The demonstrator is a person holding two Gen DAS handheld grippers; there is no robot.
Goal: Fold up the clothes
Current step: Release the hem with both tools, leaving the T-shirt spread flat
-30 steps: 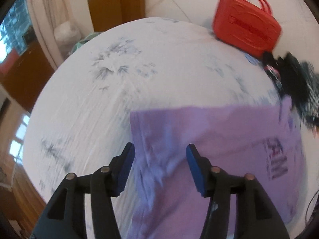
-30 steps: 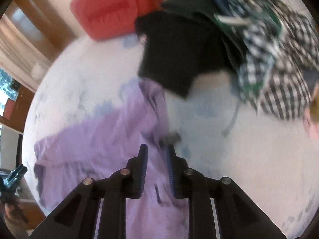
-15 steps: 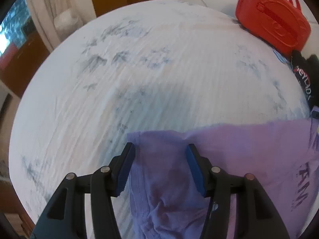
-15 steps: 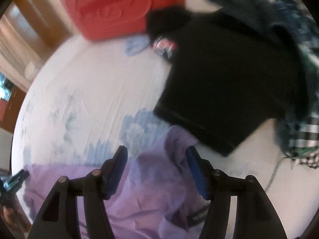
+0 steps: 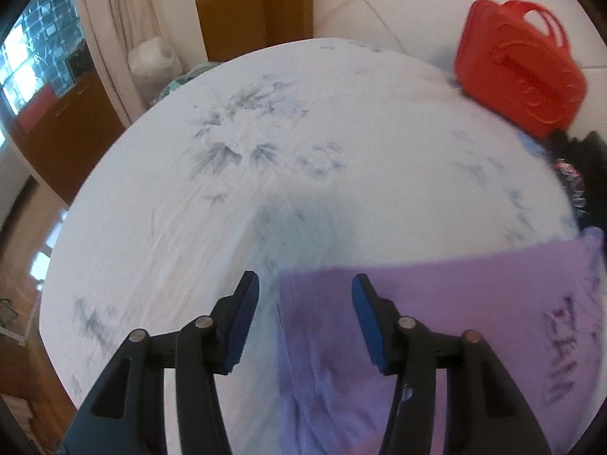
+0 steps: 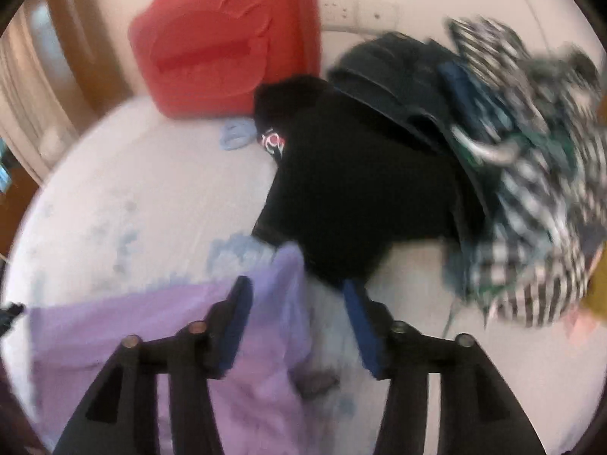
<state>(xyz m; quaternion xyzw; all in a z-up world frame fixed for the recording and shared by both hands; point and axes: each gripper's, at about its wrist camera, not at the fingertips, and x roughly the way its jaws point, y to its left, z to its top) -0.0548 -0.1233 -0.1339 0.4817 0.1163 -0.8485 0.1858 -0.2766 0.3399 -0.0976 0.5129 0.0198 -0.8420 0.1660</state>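
A purple T-shirt point(image 5: 474, 303) with dark lettering lies spread on the white leaf-print bed sheet point(image 5: 265, 132). My left gripper point(image 5: 303, 284) hangs over the shirt's top left corner. Its jaws are closing a little, and the blue pads stand clear of the cloth. In the right wrist view the shirt point(image 6: 132, 322) fills the lower left. My right gripper point(image 6: 296, 292) is over the shirt's raised right edge. Its jaws are opening, the purple cloth lies loose between them, and no pad presses on it.
A red plastic case point(image 6: 227, 45) stands at the back by the wall. A black garment point(image 6: 360, 189), a dark blue one point(image 6: 398, 72) and a checked pile point(image 6: 531, 170) lie at the right. The bed edge, a curtain point(image 5: 110, 19) and wooden doors are at the left.
The right gripper's jaws went from nearly shut to wide apart over the shirt's right edge. In the left view the shirt's top edge slid lower and straightened.
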